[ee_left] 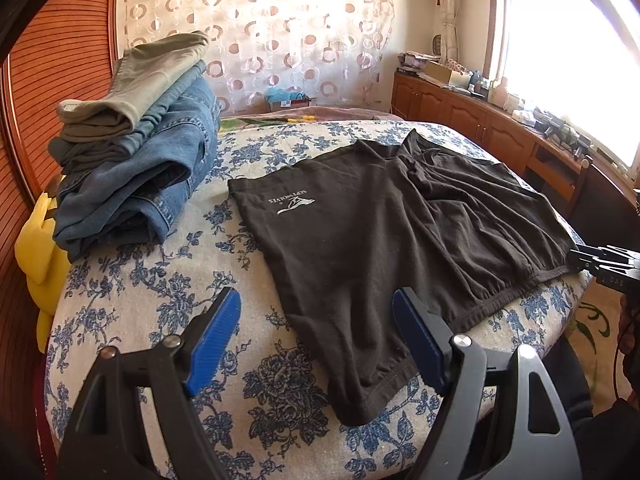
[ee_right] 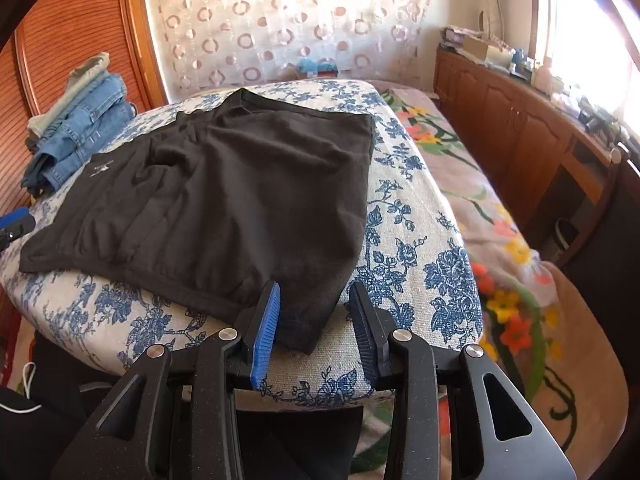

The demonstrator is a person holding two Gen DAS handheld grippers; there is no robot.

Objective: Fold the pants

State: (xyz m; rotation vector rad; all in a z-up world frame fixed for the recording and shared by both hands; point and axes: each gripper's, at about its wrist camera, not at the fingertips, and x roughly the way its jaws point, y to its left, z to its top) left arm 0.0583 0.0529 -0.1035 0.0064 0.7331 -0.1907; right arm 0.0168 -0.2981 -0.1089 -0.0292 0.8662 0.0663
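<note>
Dark brown pants (ee_left: 380, 220) with a small white logo lie spread flat on a blue-flowered cover (ee_left: 160, 280). My left gripper (ee_left: 316, 296) is open wide, its blue pads (ee_left: 216, 332) on either side of the near leg hem, not touching it. In the right wrist view the pants (ee_right: 224, 184) fill the middle of the cover (ee_right: 400, 220). My right gripper (ee_right: 315, 286) stands partly open. The pants' near corner lies between the pads, which do not press on it. Each gripper also shows at the edge of the other's view: right gripper (ee_left: 604, 264), left gripper (ee_right: 14, 220).
A stack of folded jeans and khaki trousers (ee_left: 132, 168) sits at the back left of the cover, also in the right wrist view (ee_right: 76, 128). A yellow cloth (ee_left: 40, 248) hangs off the left edge. Wooden cabinets (ee_left: 480, 120) line the window wall; a flowered blanket (ee_right: 500, 240) lies right.
</note>
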